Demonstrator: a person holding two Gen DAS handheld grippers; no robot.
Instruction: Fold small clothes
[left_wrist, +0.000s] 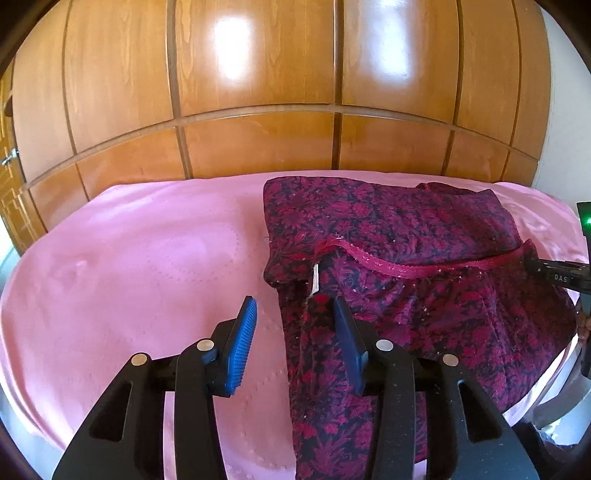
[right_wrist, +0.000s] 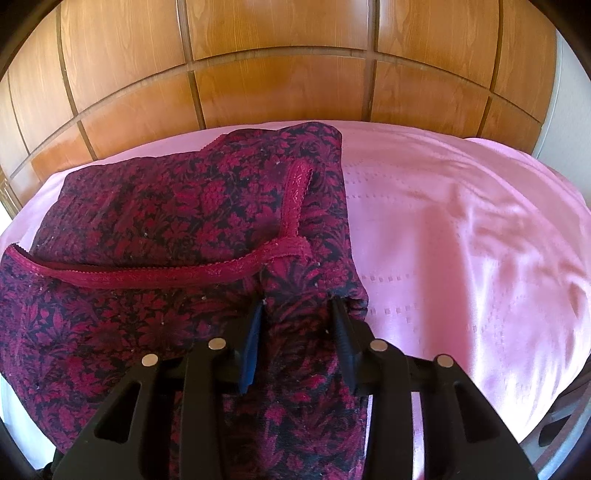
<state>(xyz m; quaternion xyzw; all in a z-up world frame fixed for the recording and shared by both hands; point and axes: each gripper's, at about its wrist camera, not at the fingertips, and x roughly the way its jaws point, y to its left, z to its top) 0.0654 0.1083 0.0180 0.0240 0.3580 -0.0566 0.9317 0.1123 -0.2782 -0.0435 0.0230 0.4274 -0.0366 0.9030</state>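
While spread over the pink sheet (left_wrist: 129, 258) before the wooden wardrobe (left_wrist: 258, 74), sits right of centre in the left wrist view, lace trim (left_wrist: 406, 267) uppermost: dark floral garment (left_wrist: 406, 229), apparently just doubled over. Parted at lower centre, nothing between the pads, right pad resting against a cloth edge: left gripper (left_wrist: 295, 317), likely freeing a corner. Spread partway at lower centre of the right wrist view, a fabric fold between the fingers, squeeze unclear: right gripper (right_wrist: 297, 314), probably steadying the fold.
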